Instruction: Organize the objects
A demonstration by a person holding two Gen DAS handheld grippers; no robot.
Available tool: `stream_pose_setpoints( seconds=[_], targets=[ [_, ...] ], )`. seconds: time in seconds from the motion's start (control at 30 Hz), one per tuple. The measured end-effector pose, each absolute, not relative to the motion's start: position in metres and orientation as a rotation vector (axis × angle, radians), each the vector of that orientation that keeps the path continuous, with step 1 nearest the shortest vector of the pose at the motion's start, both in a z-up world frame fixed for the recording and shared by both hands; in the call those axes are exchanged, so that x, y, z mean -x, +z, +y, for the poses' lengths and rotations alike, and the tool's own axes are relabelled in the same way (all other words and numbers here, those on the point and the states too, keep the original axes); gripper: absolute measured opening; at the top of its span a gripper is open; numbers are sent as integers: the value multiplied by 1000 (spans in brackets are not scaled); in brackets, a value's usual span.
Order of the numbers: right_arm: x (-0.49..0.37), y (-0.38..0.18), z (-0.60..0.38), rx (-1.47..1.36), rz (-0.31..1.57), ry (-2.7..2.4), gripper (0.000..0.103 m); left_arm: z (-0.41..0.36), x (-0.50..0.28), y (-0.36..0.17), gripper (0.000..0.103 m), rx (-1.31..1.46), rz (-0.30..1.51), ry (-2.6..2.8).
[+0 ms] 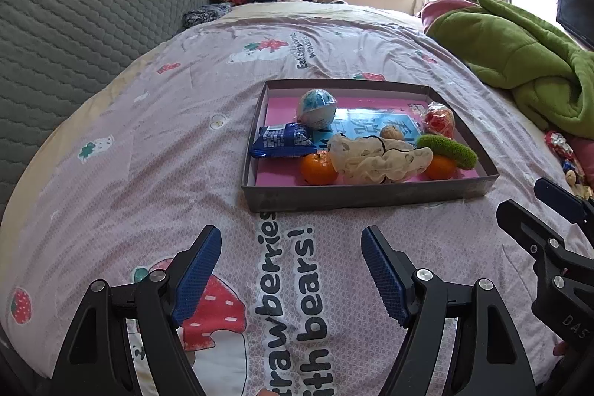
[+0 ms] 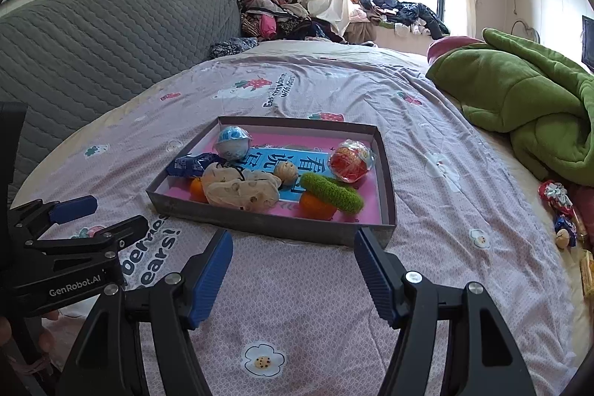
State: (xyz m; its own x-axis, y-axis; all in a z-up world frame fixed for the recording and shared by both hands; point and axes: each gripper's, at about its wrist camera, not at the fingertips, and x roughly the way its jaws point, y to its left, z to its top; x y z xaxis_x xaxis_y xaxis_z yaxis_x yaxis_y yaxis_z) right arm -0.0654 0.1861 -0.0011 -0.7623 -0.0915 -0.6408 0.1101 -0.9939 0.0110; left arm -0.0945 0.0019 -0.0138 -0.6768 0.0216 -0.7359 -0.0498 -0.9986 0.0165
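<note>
Tray (image 2: 282,227) at frame centre already holds oranges, balls, scrunchies and a snack pack; wrapped items (image 2: 562,214) at right edge remain outside; left gripper (image 1: 291,270) and right gripper (image 2: 293,270) both wide, empty.

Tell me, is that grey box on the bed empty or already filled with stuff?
Partly filled. The grey box holds a blue packet, two oranges, a green scrunchie and more, with pink floor showing between them.
</note>
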Motion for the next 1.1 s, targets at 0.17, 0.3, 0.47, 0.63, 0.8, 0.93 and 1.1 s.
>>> stream_pose_setpoints(
  seconds=[0.17, 0.3, 0.47, 0.63, 0.8, 0.93, 1.1],
  targets=[
    [65, -10, 191, -1033, 40, -2871, 67, 1, 94, -22, 79, 1250, 53, 2841],
    [64, -18, 196, -1032, 25, -2880, 67, -3, 94, -28, 79, 1228, 28, 2854],
    [62, -27, 198, -1022, 18, -2890, 67, -6, 89, -35, 79, 1183, 12, 2873],
    [58, -37, 199, -1004, 10, -2896, 67, 0, 84, -45, 79, 1142, 34, 2853],
    [57, -44, 201, -995, -2, -2913, 67, 7, 82, -53, 79, 1128, 51, 2842],
    [55, -45, 202, -991, -5, -2923, 67, 8, 82, -57, 79, 1124, 53, 2856],
    [51, -48, 204, -980, -2, -2942, 67, 8, 82, -59, 79, 1122, 52, 2866]
  ],
)
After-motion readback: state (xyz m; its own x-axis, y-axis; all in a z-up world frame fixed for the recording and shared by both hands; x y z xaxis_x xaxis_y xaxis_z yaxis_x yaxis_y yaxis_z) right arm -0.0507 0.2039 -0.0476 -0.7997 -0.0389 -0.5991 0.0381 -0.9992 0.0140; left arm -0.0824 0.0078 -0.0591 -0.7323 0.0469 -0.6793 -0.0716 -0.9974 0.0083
